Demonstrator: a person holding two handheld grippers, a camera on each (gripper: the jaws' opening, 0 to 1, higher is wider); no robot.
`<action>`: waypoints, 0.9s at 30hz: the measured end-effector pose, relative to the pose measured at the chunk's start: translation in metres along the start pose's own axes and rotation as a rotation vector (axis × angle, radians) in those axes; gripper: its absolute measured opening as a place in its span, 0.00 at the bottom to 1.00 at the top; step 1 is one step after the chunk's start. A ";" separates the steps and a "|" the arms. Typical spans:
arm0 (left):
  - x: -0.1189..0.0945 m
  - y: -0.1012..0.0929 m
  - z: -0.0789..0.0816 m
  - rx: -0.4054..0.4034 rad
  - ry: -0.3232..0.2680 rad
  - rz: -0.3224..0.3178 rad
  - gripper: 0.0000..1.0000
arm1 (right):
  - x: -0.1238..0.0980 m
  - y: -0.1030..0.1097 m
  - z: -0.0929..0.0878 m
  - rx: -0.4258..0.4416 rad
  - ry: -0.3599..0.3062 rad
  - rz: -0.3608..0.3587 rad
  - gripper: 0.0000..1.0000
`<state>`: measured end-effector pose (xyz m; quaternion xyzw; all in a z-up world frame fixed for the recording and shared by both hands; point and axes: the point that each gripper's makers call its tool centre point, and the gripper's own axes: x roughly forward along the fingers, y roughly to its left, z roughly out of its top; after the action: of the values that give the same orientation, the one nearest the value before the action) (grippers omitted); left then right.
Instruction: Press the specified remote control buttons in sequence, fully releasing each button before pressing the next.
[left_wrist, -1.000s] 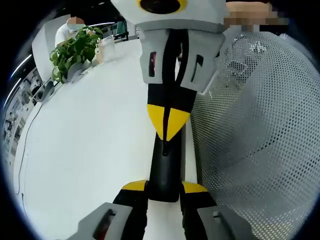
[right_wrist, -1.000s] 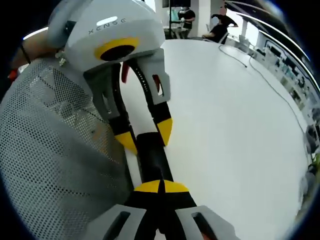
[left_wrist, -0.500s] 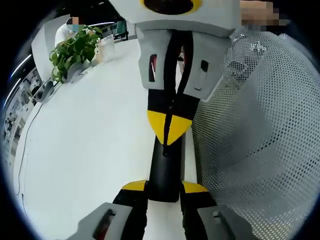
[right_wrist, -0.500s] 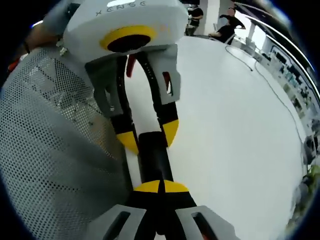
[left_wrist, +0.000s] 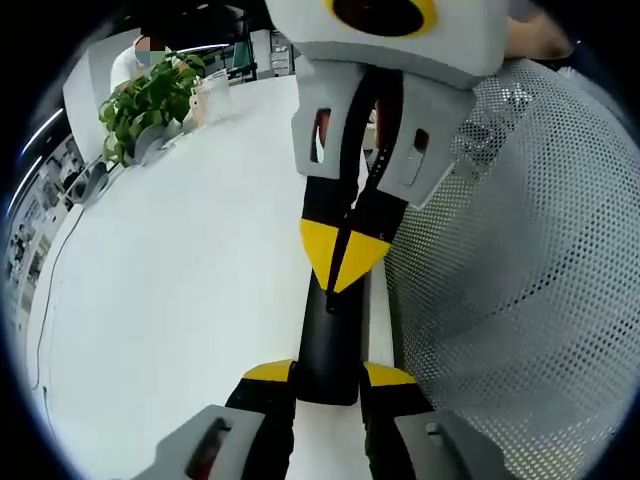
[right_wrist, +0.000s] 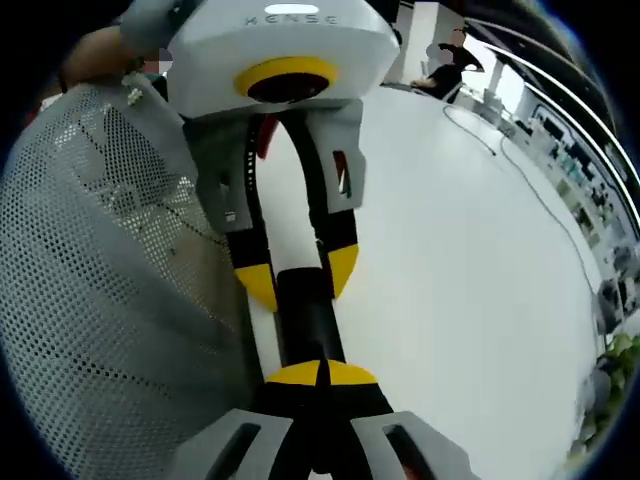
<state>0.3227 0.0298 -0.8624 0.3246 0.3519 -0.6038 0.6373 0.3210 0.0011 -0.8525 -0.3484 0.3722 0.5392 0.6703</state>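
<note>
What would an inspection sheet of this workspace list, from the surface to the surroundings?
Surface: white table.
Job's things: long black remote control, clamped at its sides.
Clutter: white perforated mesh object close beside the remote.
Grippers: left gripper shut on the remote; right gripper shut, its yellow-tipped fingers together on the remote's top face.
Cables: thin dark cable trailing across the table.
Surroundings: green leafy potted plant at the table's far edge; people beyond the table.
</note>
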 end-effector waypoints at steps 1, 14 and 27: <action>0.000 0.000 0.000 0.000 0.000 0.000 0.25 | 0.000 -0.001 0.000 0.002 -0.001 0.000 0.00; 0.000 0.000 0.000 0.003 -0.002 0.000 0.25 | 0.002 0.002 0.003 -0.105 -0.026 0.033 0.00; 0.000 0.001 0.001 0.001 0.000 0.001 0.25 | 0.003 -0.001 0.003 -0.073 0.013 -0.007 0.00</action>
<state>0.3232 0.0292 -0.8617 0.3250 0.3514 -0.6038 0.6374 0.3226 0.0049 -0.8535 -0.3775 0.3556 0.5479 0.6564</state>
